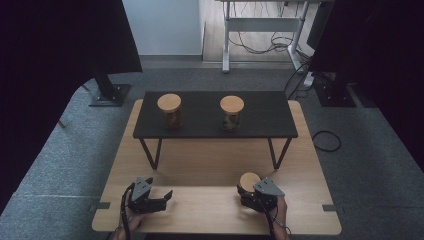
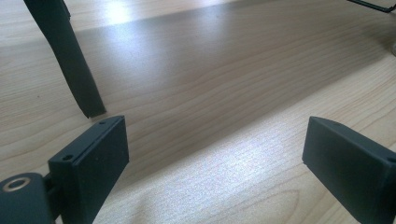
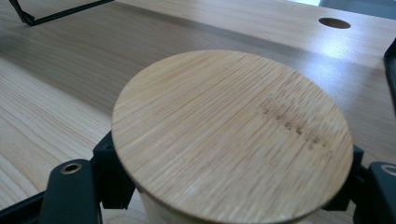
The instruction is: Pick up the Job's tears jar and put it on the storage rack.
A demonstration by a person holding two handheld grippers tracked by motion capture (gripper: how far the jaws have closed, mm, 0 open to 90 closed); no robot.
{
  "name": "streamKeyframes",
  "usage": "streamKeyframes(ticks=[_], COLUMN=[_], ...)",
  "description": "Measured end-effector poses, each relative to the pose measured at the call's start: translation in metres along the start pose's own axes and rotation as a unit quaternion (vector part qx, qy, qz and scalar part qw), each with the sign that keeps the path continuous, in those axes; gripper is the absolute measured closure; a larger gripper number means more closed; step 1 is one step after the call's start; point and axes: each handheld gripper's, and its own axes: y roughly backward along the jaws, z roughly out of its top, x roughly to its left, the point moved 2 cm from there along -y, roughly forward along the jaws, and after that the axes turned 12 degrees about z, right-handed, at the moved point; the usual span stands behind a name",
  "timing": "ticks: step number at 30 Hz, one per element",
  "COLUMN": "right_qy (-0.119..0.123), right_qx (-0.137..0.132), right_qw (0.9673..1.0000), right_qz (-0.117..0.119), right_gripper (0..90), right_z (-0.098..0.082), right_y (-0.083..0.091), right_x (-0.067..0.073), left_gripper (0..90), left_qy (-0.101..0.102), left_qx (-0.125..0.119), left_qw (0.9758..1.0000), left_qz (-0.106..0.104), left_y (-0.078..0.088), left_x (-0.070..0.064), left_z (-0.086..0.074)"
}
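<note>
On the light wooden table (image 1: 210, 165), at the near right, stands a jar with a round bamboo lid (image 1: 249, 181). My right gripper (image 1: 248, 194) is shut on it. In the right gripper view the lid (image 3: 261, 116) spreads over the gripper (image 3: 231, 158), whose black jaws hug the jar body just under the rim. At the near left, my left gripper (image 1: 166, 199) rests low over the table, open. In the left gripper view its jaws (image 2: 215, 135) stand wide apart over bare wood.
A low black shelf (image 1: 260, 120) on thin legs spans the back of the table and carries two more bamboo-lidded jars (image 1: 169, 102) (image 1: 232, 105). One of its legs (image 2: 74, 70) stands ahead of the left gripper. A cable hole (image 3: 334, 22) marks the tabletop.
</note>
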Motion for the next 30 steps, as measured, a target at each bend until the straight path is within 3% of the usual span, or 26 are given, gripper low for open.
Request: streamKeyframes(ticks=[16,30], right_qy=[0.014,0.015], right_qx=[0.001,-0.023], right_qw=[0.9999,0.9996], right_qz=[0.005,0.004], right_gripper=[24.6,24.7], right_z=[0.0,0.005], right_y=[0.002,0.017], right_x=[0.003,0.005], left_gripper=[6.5,6.5], left_qy=[0.0,0.001], left_qx=[0.001,-0.001], left_qw=[1.0,1.0], left_qz=[0.001,0.0], left_y=[0.0,0.0], left_x=[0.0,0.002], left_z=[0.0,0.001])
